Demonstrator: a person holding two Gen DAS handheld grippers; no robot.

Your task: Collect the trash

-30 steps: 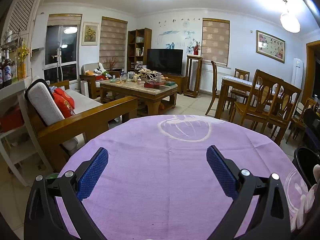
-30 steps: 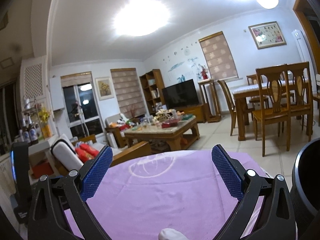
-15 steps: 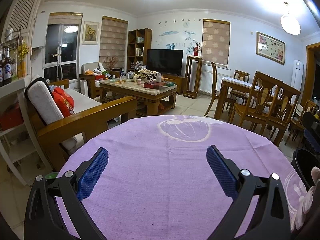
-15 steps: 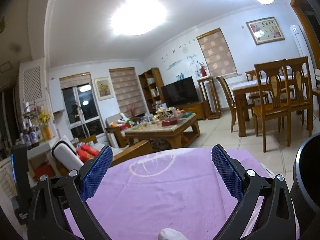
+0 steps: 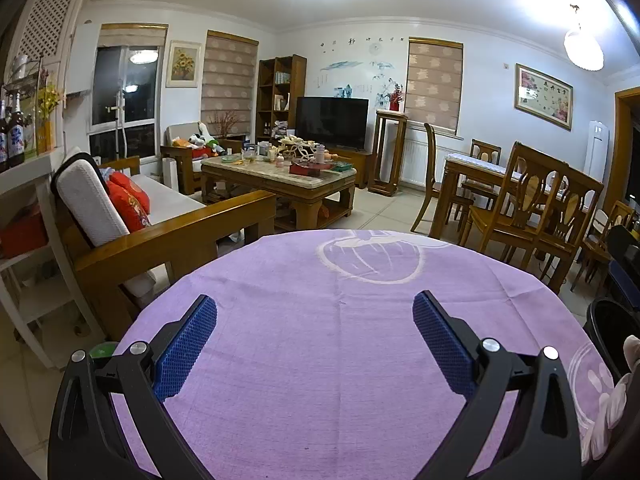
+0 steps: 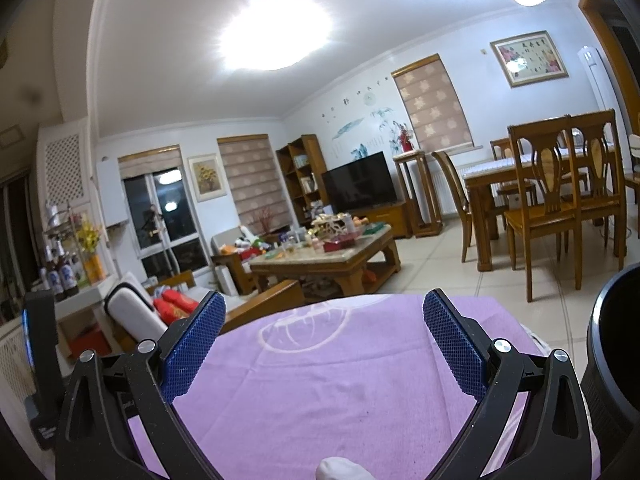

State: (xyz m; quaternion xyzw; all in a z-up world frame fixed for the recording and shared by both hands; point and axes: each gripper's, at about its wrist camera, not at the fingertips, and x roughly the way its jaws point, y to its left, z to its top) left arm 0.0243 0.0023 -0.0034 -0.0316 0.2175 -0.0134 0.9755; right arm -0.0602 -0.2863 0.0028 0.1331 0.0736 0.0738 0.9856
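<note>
Right gripper point(image 6: 324, 316): tilting up slightly since earlier; left gripper point(image 5: 314, 320) holding steady. Fingers apart, empty. White scrap point(image 6: 340, 468) lying beneath; risk: overlooking it beside the bin point(image 6: 616, 360).

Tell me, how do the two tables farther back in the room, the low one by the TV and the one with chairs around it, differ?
The coffee table stands low and is crowded with small items; the dining table stands taller and shows only a pale cloth. The coffee table sits beside the sofa, the dining table among high-backed chairs. Both are of brown wood.
</note>
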